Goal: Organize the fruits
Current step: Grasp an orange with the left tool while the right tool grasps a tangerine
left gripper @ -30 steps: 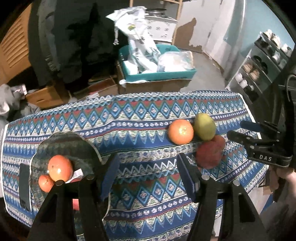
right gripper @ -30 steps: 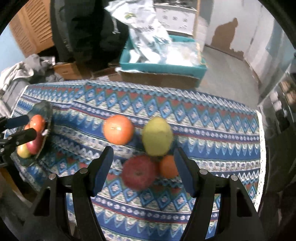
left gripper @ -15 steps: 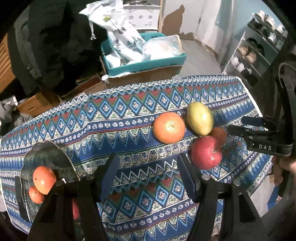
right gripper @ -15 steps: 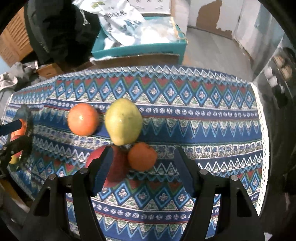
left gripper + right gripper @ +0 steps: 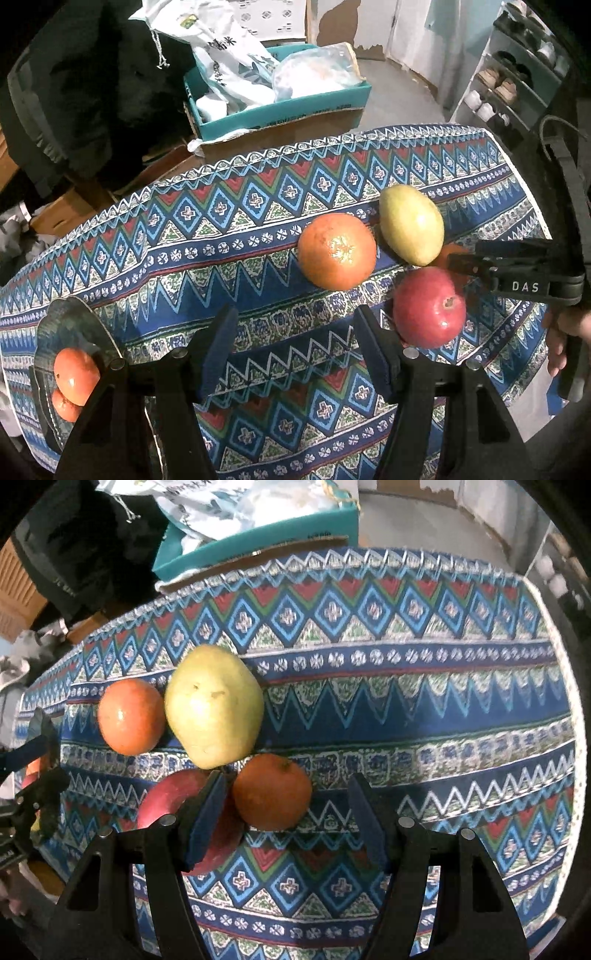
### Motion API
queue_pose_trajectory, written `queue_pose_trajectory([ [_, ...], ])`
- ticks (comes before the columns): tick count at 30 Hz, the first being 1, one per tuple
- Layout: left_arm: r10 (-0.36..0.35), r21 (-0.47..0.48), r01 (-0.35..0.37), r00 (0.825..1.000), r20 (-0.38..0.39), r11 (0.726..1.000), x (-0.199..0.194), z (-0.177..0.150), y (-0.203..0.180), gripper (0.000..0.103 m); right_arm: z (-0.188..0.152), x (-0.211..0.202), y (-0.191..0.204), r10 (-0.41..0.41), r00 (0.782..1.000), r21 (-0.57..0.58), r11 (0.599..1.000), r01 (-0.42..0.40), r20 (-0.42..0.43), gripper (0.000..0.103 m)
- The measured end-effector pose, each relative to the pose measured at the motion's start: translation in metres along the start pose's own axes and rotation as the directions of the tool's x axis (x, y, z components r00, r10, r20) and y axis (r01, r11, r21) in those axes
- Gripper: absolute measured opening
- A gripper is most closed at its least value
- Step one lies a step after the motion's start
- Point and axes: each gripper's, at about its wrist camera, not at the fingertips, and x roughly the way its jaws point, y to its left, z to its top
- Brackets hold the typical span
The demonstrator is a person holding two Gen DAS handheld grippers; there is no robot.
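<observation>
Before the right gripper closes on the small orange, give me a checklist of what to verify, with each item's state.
1. Right gripper open: ok, both fingers spread.
2. Small orange between the fingers: ok, though nearer the left finger.
3. Neighbours apart from the orange: not ok, the red apple sits behind the left finger, the pear is close above.
4. Left gripper out of the way: ok, open and empty.
5. Room on the plate: cannot tell, partly hidden.
</observation>
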Motion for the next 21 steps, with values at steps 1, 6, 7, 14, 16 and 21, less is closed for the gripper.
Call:
queue_pose_trajectory([
  [1, -0.001, -0.001, 0.001, 1.000, -0.002, 1.000, 0.002, 0.001, 0.000, 0.066, 0.000, 0.004, -0.001, 0.005, 1.000, 0.003, 1.000, -0.005, -0.009, 0.069],
  [6, -0.016, -0.012, 0.016, 1.000, -0.008, 1.000, 0.009, 0.005, 0.001, 0.066, 0.000, 0.012, -0.006, 0.050, 0.999, 0.042, 0.998, -0.050, -0.018, 0.068],
  [7, -0.018, -0.012, 0.018, 1.000, -0.007, 1.000, 0.011, 0.007, 0.000, 0.066, -0.001, 0.015, -0.006, 0.054, 0.998, 0.043, 0.998, -0.053, -0.025, 0.064],
  [14, -0.056, -0.028, 0.056, 0.998, 0.009, 0.998, 0.023, 0.021, -0.002, 0.071, 0.000, 0.018, -0.001, 0.075, 0.997, 0.018, 0.997, -0.075, -0.026, 0.047],
  [16, -0.081, -0.038, 0.082, 0.997, 0.006, 0.996, 0.027, 0.025, -0.003, 0.071, 0.000, 0.017, 0.001, 0.057, 0.998, -0.003, 0.998, -0.057, -0.020, 0.046],
  [21, -0.116, -0.067, 0.116, 0.993, 0.006, 0.991, 0.034, 0.033, -0.008, 0.078, 0.001, 0.008, 0.001, -0.014, 1.000, -0.060, 0.998, 0.015, 0.016, 0.046],
])
